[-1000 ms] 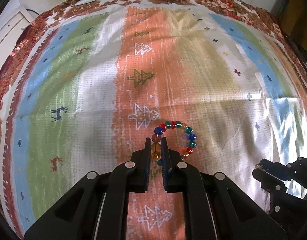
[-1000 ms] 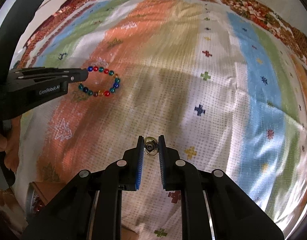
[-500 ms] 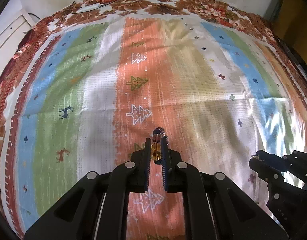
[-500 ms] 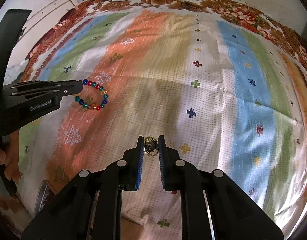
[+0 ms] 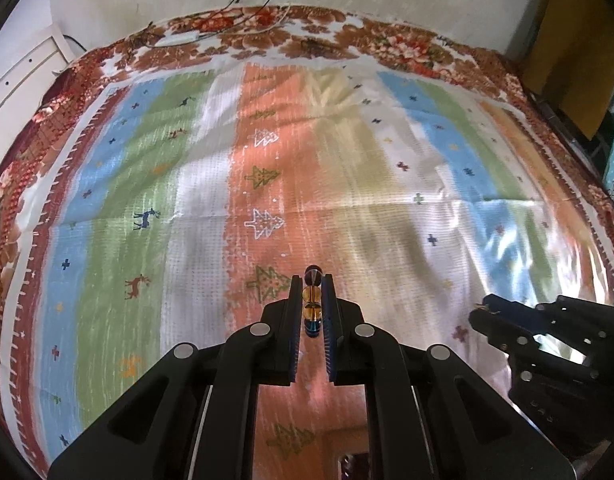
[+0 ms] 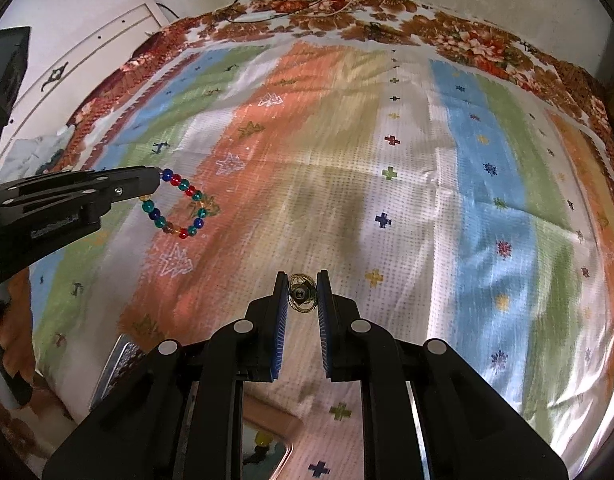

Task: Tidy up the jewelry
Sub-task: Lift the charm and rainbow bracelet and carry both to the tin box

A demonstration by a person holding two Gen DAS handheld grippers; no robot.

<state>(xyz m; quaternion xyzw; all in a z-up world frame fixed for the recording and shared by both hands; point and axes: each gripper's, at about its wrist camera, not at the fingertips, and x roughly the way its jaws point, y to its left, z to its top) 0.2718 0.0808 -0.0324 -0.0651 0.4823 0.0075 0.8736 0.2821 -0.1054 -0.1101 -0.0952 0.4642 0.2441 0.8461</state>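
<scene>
My left gripper (image 5: pixel 311 292) is shut on a bracelet of coloured beads (image 5: pixel 311 300), which shows edge-on between its pads. In the right wrist view the left gripper (image 6: pixel 157 178) comes in from the left, and the bracelet (image 6: pixel 159 222) hangs from its tip as a loop above the cloth. My right gripper (image 6: pixel 302 292) is shut on a small round gold ornament (image 6: pixel 302 295) with a dark centre, held clear of the cloth. The right gripper (image 5: pixel 483 308) also shows at the right of the left wrist view.
A striped cloth (image 6: pixel 487 200) with tree and cross motifs covers the surface. At the near edge lie a wooden-rimmed box (image 6: pixel 267 436) and a patterned tray (image 6: pixel 119 360). A person's hand (image 6: pixel 11 320) holds the left tool. Cables (image 5: pixel 243 24) lie at the far edge.
Both grippers have risen and pulled back from the cloth. The bracelet has left the cloth and now hangs from the left gripper, turning edge-on in its own view.
</scene>
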